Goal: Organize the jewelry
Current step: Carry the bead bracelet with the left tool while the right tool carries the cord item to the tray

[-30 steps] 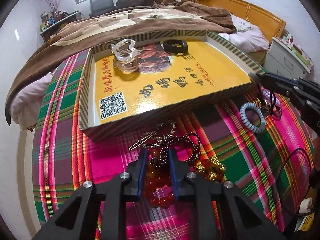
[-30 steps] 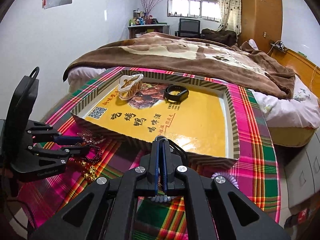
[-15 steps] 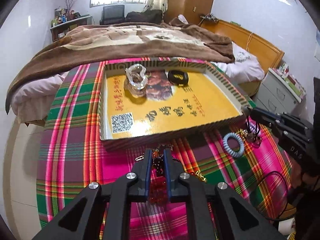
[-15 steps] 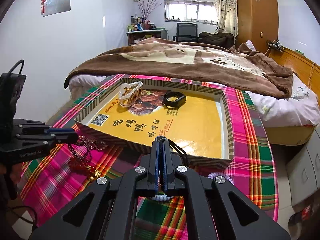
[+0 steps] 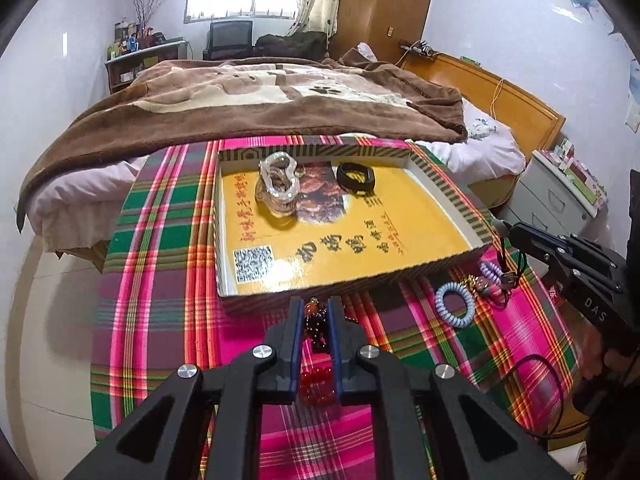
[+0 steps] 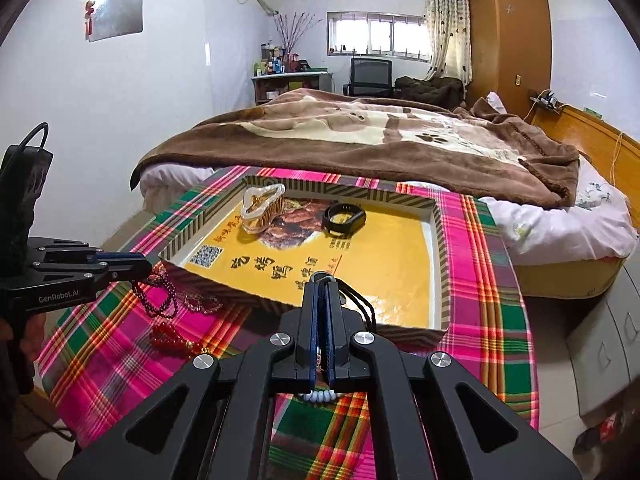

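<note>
- While both claws were up off the plaid cloth point(image 5: 160, 280), each carried a catch: the left claw point(image 5: 316, 312) was clamped on a dark bead string point(image 6: 154, 300), and the right claw point(image 6: 322, 292) was pinched tight on a thin black cord point(image 6: 366, 308).
- The bead string hung in loops below the left claw's tip, over the cloth just short of the box point(image 5: 448, 196) (the shallow yellow tray meant to take the jewelry). If it swung, a loop could have caught on the near wall of the box.
- The red beads point(image 6: 168, 338) lay on the cloth right under those loops, with a fine chain point(image 6: 200, 302) beside them. Whether they were tangled with the lifted string could not be told; if so, they would have been dragged along.
- In the left view the black cord ran down toward a cluster of trinkets point(image 5: 494, 280) near the blue coil tie point(image 5: 455, 305). A thin cord in a flat pinch could have slipped out under that weight.
- Already 2 pieces sat at the far end of the box, a clear hair claw point(image 5: 279, 184) and a black band point(image 5: 356, 176). A careless drop could have knocked them.
</note>
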### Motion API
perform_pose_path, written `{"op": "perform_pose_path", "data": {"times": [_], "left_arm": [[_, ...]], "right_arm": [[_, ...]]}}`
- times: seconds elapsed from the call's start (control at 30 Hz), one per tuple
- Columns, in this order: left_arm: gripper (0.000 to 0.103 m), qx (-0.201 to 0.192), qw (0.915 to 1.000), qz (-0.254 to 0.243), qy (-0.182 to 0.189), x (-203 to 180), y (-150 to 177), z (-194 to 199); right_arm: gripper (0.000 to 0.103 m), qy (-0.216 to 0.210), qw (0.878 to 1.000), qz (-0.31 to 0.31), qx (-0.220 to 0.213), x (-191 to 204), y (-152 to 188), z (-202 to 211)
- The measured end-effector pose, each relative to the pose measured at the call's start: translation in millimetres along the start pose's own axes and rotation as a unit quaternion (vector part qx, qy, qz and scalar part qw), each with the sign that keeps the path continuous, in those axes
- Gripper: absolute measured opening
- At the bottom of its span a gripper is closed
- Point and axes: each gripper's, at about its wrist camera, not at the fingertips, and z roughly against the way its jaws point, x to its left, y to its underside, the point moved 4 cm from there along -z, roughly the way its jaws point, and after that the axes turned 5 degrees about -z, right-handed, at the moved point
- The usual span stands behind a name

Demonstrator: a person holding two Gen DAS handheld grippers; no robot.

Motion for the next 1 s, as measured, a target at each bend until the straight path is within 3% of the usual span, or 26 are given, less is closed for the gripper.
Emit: {"op": "perform_pose_path", "data": {"times": [0.53,1.0], "left_arm": [[0.012,-0.02,0.9996,0.008,0.02,1,-54,-2],[0.012,-0.004,0.9996,0.005,0.029,0,-115,-77]], "right_arm": [[0.003,-0.008,1.0,-0.026,-0.011,-29,-47,6],[0.003,0.001,0.999,-0.039,0.025,-75,-84,-67]]}}
